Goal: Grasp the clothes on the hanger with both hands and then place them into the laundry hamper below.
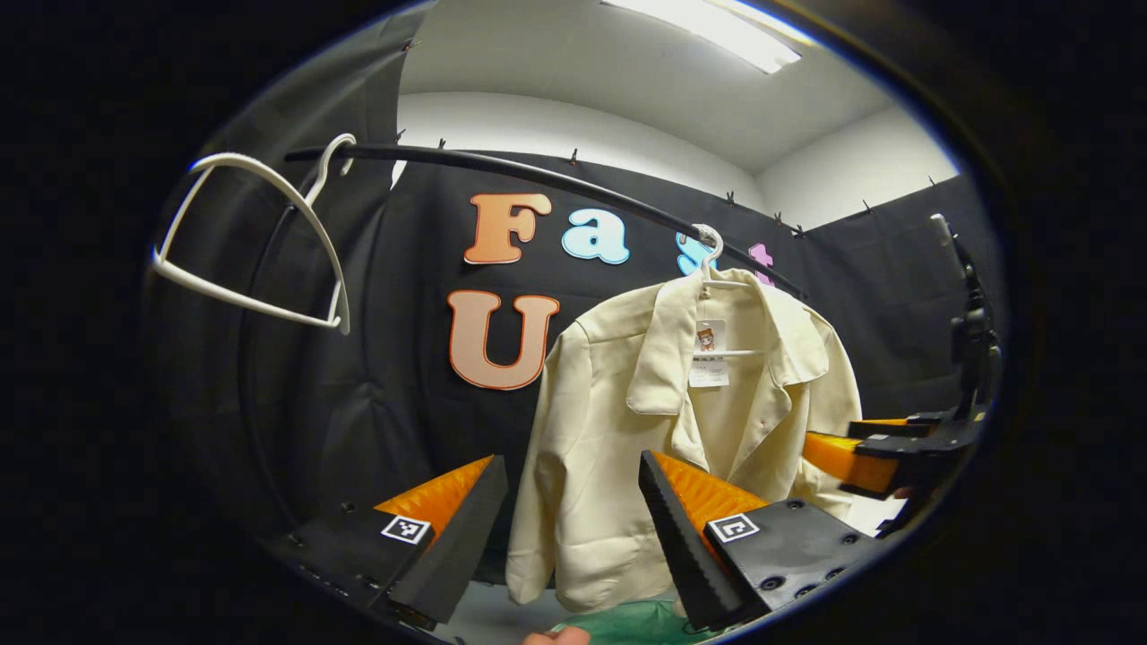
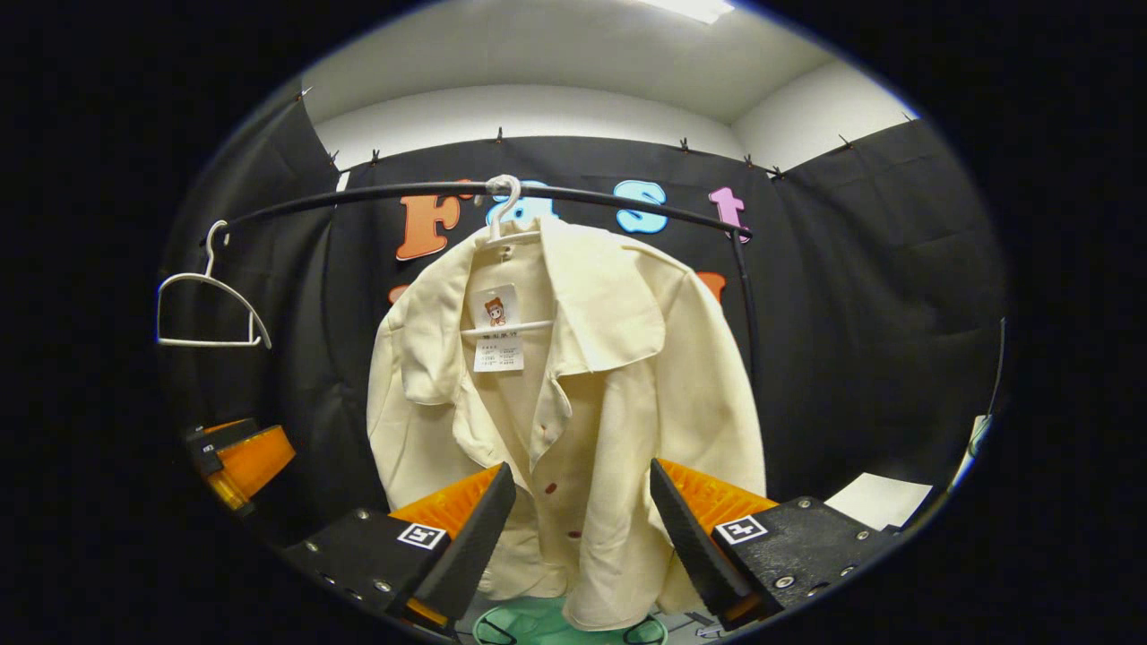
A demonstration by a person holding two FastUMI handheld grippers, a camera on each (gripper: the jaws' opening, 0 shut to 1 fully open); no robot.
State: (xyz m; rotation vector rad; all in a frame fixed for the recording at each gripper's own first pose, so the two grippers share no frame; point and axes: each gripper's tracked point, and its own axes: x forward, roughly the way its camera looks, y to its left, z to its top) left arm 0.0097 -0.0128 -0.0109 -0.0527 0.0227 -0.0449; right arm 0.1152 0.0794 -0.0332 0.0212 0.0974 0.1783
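Jacket hangs on hanger — left gripper, right gripper gape wide, empty.

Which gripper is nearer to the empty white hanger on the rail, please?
Left. The empty hanger hangs just up-left of the left gripper; the right gripper faces the cream jacket, farther away.

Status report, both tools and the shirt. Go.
Left tool open, right tool open, neither touching. Cream shirt on its hanger, hamper below. Nothing in the way.
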